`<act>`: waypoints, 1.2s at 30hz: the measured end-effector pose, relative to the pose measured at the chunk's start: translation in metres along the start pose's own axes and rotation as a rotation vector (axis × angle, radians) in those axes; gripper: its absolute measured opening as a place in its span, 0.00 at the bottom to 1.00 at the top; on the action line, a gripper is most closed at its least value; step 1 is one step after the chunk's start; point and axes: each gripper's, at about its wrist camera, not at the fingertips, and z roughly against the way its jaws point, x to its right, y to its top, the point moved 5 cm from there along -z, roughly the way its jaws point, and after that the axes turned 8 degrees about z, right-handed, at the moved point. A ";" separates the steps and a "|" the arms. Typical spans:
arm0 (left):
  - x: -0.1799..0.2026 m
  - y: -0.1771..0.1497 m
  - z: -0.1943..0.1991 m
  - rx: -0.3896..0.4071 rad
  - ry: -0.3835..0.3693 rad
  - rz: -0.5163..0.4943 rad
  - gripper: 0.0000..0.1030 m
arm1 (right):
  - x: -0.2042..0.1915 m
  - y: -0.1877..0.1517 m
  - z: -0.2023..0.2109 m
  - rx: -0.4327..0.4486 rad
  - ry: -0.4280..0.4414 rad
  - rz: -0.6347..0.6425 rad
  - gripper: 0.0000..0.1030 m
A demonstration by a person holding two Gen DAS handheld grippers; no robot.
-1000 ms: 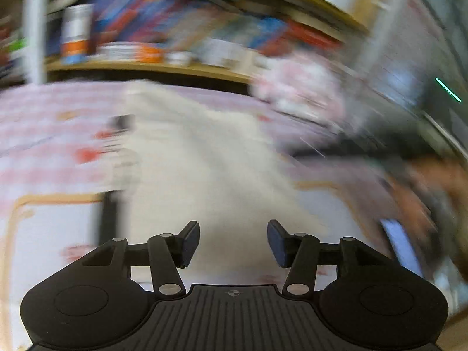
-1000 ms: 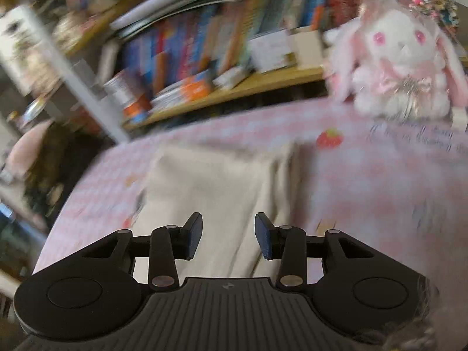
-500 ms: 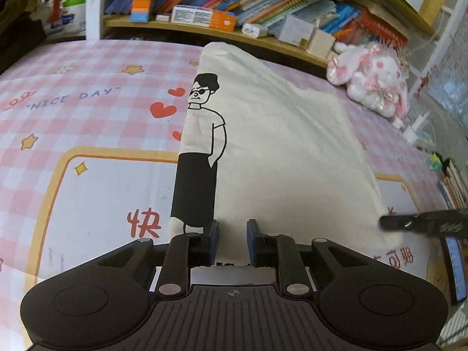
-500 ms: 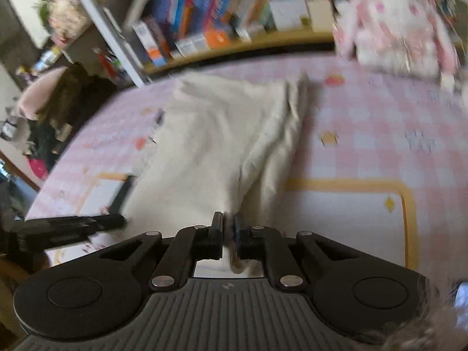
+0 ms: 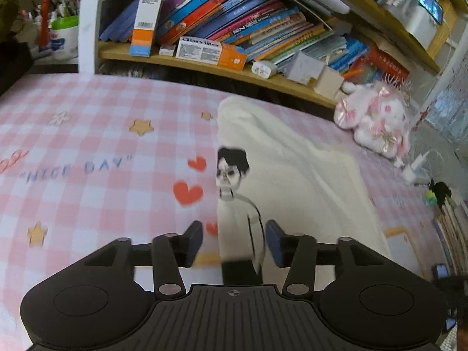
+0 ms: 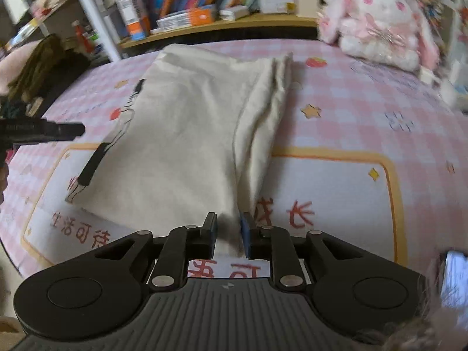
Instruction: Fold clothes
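Observation:
A cream T-shirt (image 5: pixel 292 169), folded lengthwise, lies on the pink checked tablecloth (image 5: pixel 87 146). A printed cartoon figure (image 5: pixel 231 169) runs along its left fold. My left gripper (image 5: pixel 234 242) hovers over that printed edge. Its jaws are opening and the pads do not touch the cloth. In the right wrist view the same shirt (image 6: pixel 187 134) stretches away from me. My right gripper (image 6: pixel 229 231) is at its near right corner. Those jaws are opening a little, with the cloth corner between them and no pad pressing. One left finger (image 6: pixel 58 130) shows as a dark bar at the shirt's left side.
A pink and white plush rabbit (image 6: pixel 377 20) sits at the table's far right. A wooden shelf of books and boxes (image 5: pixel 222 35) runs along the far edge. A phone (image 6: pixel 453 278) lies at the near right, and a white charger (image 5: pixel 415 166) lies past the shirt.
The left gripper moved forward along the printed edge and its jaws spread from nearly shut to wide. The right jaws, pinched on the near corner half a second ago, have parted slightly.

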 end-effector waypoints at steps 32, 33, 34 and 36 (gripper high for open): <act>-0.054 0.120 -0.163 -0.136 -0.417 0.339 0.52 | -0.009 -0.003 -0.015 -0.075 -0.294 -0.193 0.34; -0.053 0.121 -0.165 -0.134 -0.415 0.347 0.32 | -0.009 -0.003 -0.015 -0.076 -0.294 -0.196 0.34; -0.052 0.123 -0.165 -0.125 -0.403 0.339 0.12 | -0.009 -0.003 -0.014 -0.076 -0.294 -0.199 0.34; -0.035 0.127 -0.149 -0.043 -0.391 0.203 0.09 | -0.009 -0.002 -0.014 -0.079 -0.296 -0.201 0.34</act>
